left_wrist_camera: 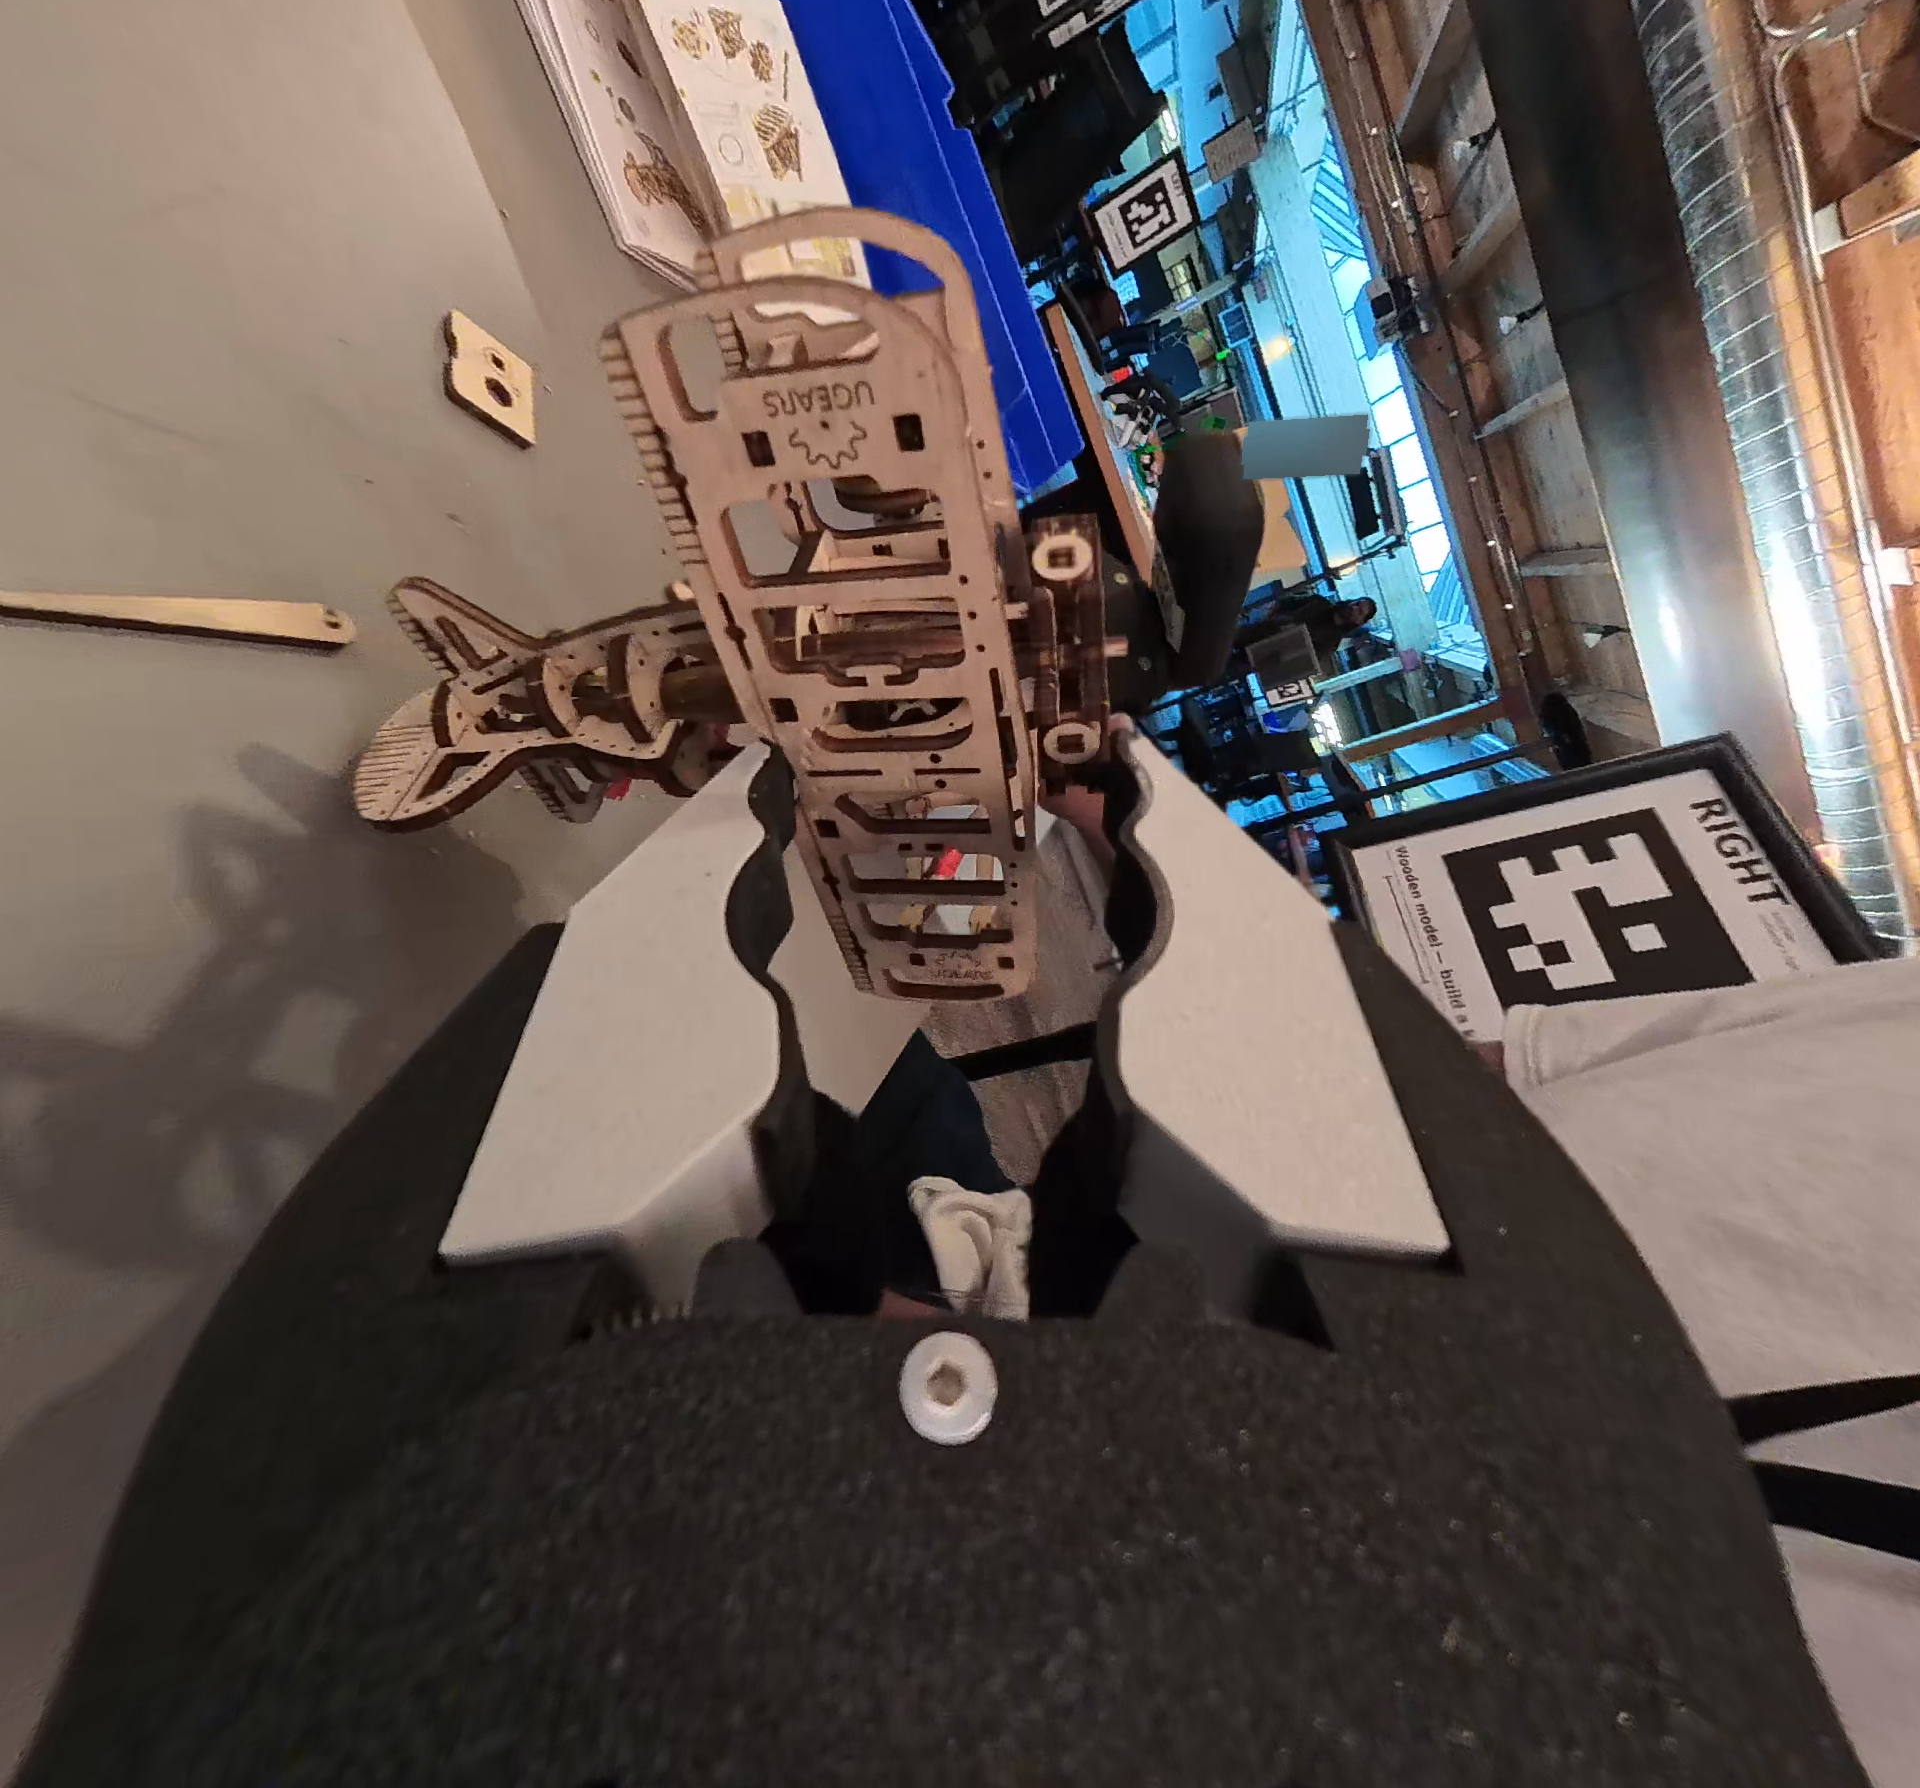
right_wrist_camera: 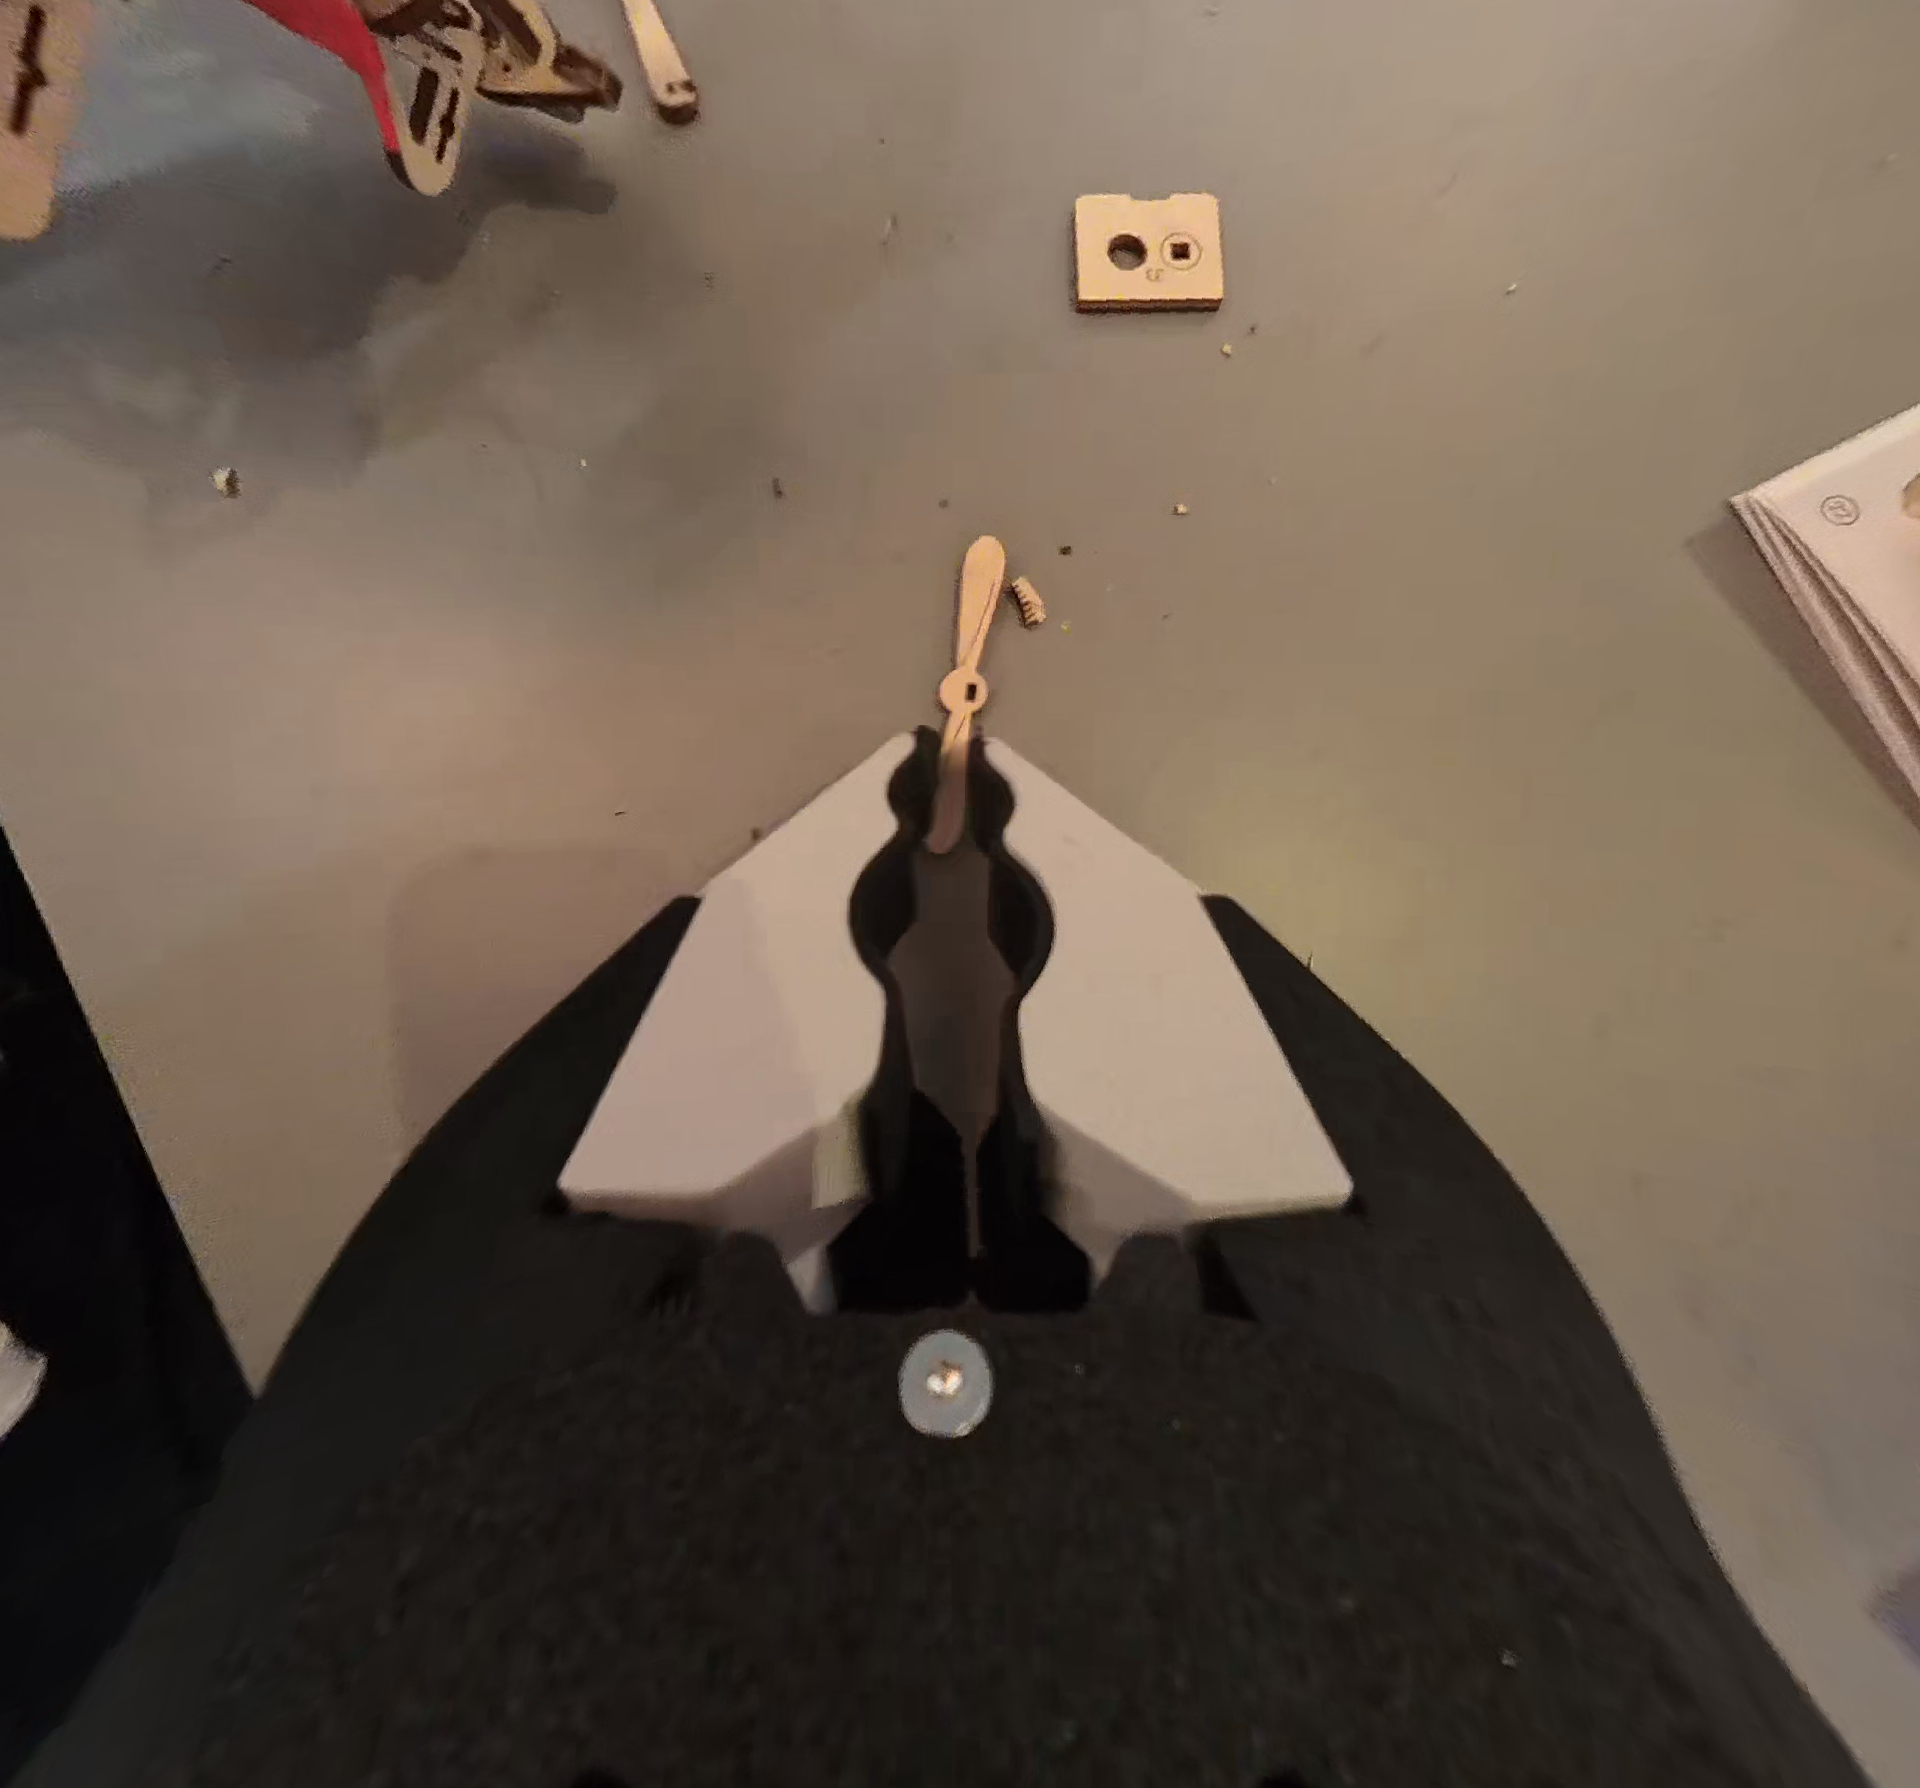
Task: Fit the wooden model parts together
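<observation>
In the left wrist view my left gripper (left_wrist_camera: 951,772) is shut on a wooden biplane model (left_wrist_camera: 831,595). It grips across the body by the wings and nose and holds the model above the grey table (left_wrist_camera: 208,180), tail pointing left. The plane also shows blurred in the top left of the right wrist view (right_wrist_camera: 431,112), with a red part on it. My right gripper (right_wrist_camera: 951,751) is shut on one blade of a small wooden propeller (right_wrist_camera: 971,689). The hub and the other blade stick out past the fingertips, low over the table (right_wrist_camera: 1455,180).
A small rectangular wooden plate with two holes (right_wrist_camera: 1147,255) (left_wrist_camera: 490,377) and a thin wooden strip (right_wrist_camera: 649,24) (left_wrist_camera: 177,618) lie on the table. A tiny toothed piece (right_wrist_camera: 1027,600) lies beside the propeller. An instruction booklet (left_wrist_camera: 717,107) (right_wrist_camera: 1849,595) and a blue bin (left_wrist_camera: 914,128) stand at the table's edge. The gap from one gripper's tips to the other's is roughly 20 centimeters.
</observation>
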### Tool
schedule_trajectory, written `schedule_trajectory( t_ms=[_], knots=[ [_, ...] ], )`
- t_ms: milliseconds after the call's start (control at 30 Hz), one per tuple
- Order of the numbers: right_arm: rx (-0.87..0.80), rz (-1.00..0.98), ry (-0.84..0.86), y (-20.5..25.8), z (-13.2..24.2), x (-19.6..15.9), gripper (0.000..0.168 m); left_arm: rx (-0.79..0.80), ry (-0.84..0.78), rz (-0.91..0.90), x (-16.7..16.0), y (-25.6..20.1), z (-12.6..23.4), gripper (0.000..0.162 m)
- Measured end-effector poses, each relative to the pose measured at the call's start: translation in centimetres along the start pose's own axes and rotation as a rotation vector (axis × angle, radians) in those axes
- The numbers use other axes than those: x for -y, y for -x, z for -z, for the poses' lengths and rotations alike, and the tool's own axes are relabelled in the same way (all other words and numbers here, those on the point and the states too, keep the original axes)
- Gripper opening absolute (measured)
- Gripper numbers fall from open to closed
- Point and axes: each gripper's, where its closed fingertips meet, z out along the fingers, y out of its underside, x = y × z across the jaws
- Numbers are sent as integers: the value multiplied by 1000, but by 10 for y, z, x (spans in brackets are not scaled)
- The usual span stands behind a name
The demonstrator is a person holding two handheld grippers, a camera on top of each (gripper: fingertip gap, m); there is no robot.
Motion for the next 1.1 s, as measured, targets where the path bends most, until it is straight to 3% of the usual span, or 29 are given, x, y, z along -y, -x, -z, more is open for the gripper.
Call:
schedule_trajectory(
  t_ms=[133, 233, 300, 367, 633, 1100],
  knots=[
    [-15, 159, 15, 3, 11, 16, 3, -23, 19, 18, -4, -1, -3, 57],
    [-17, 302, -126, 18, 60, 78, 3, -48, 39, 38, -8, -4, -5, 57],
    [72, 449, -224, 49, 90, 119, 3, -53, 62, 41, -13, -6, -6, 57],
    [176, 588, -191, 78, 96, 134, 3, -63, 88, 48, -19, -10, -8, 57],
    [374, 839, 18, 111, 79, 133, 3, -117, 115, 120, -31, -17, -8, 57],
    [353, 892, 188, 106, 67, 141, 4, -91, 54, 160, -21, -13, -3, 57]
  ],
)
